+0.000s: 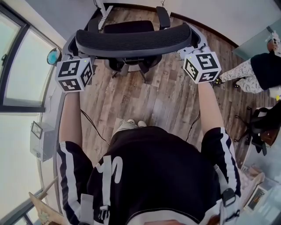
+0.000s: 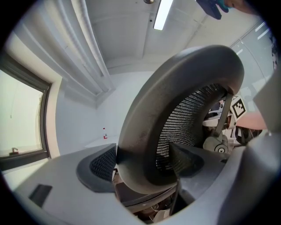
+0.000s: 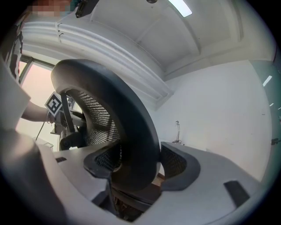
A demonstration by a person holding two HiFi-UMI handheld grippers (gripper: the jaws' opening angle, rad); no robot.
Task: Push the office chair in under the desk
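**Head view:** A person is standing behind the office chair and holding the top of its curved backrest at both ends. The left gripper is clamping the left end and the right gripper the right end. The backrest's long axis is running straight across from one tool to the other. The seat and an armrest are lying ahead of both grippers, on the far side from the person, over the wood floor. The two grippers are sitting about level, so neither is clearly nearer the chair. The desk is not showing plainly here; only a pale wall is closing off the floor beyond the chair. A second person is standing well off to the right of the right gripper.

**Left gripper view:** The jaws are closing on the backrest's dark rim. One pad is pressing its outer face and the other is pressing the mesh side. From here the rim is arching up and off to the right, toward the other tool.

**Right gripper view:** This is the mirror of that grip, with the same rim clamped between the jaws and sweeping up and off to the left.

With the chair lying dead ahead of both tools, the push is probably calling for an even, straight shove along the jaws. An uneven one could be swivelling the chair.
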